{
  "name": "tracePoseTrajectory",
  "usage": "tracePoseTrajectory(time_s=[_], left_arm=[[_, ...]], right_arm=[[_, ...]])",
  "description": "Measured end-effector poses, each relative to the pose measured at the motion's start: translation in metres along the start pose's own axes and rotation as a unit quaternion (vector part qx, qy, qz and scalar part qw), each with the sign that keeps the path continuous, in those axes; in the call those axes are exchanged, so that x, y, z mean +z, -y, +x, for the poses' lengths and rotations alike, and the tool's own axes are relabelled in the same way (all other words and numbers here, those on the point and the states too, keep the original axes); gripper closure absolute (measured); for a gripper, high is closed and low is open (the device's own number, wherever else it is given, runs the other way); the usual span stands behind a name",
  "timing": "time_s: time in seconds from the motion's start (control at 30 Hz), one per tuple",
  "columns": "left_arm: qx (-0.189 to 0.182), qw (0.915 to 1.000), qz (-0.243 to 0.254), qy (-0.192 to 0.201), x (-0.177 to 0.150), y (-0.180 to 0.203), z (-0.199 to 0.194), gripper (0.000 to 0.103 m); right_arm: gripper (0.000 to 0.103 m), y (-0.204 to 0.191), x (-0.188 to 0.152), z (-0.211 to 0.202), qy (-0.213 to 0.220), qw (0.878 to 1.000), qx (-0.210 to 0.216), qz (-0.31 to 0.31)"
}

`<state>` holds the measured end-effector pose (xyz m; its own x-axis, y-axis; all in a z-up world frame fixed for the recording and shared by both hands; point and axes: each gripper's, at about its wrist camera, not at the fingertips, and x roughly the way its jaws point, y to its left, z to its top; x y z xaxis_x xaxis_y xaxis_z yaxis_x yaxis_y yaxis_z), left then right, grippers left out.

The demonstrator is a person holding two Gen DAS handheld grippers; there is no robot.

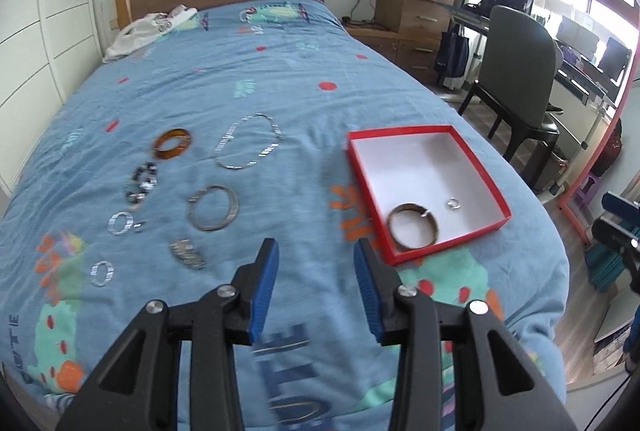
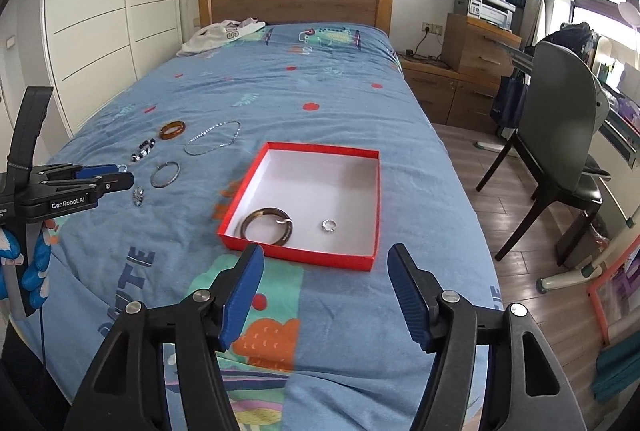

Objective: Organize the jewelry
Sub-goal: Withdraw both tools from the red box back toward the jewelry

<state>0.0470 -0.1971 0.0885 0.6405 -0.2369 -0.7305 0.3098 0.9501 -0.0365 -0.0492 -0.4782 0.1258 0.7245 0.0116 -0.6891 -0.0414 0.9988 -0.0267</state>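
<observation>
A red box (image 1: 468, 140) (image 2: 320, 149) with a white inside lies on the blue bedspread. It holds a dark bangle (image 1: 415, 230) (image 2: 267, 225) and a small silver ring (image 1: 453, 204) (image 2: 328, 225). Left of the box, loose jewelry lies on the bed: an amber bangle (image 1: 172, 144) (image 2: 173, 129), a silver chain (image 1: 250, 141) (image 2: 214, 138), a beaded bracelet (image 1: 141, 184) (image 2: 143, 149), a metal bangle (image 1: 213, 208) (image 2: 165, 174) and small silver pieces (image 1: 120, 223). My left gripper (image 1: 316, 251) hangs open above the bed, empty. My right gripper (image 2: 325, 256) is open and empty, just short of the box's near edge.
The bed (image 1: 280, 71) fills the middle, with a wooden headboard (image 2: 296, 1) and white clothing (image 2: 224, 33) by it. Right of the bed stand wooden drawers (image 2: 476, 51), a dark chair (image 2: 560, 135) and a desk. A white wardrobe (image 2: 92, 11) lines the left.
</observation>
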Motion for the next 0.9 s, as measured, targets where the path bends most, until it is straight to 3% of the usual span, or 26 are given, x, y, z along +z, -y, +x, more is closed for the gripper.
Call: tracePoseTrajectory(time_s=[0.3, 0.53, 0.7, 0.9], left_arm=[[0.070, 0.9957, -0.050, 0.035, -0.026, -0.123, -0.069, 0.066], [0.140, 0.9825, -0.110, 0.056, -0.045, -0.218, -0.114, 0.066], [0.171, 0.9732, -0.138, 0.067, -0.057, -0.261, -0.139, 0.066], [0.181, 0.9682, -0.164, 0.056, -0.072, -0.283, -0.131, 0.066]], right_arm=[[0.037, -0.056, 0.017, -0.020, 0.031, 0.999, 0.030, -0.024], [0.037, -0.096, 0.032, -0.026, 0.049, 0.996, 0.061, -0.046], [0.037, -0.119, 0.043, -0.020, 0.056, 0.994, 0.082, -0.055], [0.037, -0.140, 0.051, -0.001, 0.053, 0.991, 0.109, -0.058]])
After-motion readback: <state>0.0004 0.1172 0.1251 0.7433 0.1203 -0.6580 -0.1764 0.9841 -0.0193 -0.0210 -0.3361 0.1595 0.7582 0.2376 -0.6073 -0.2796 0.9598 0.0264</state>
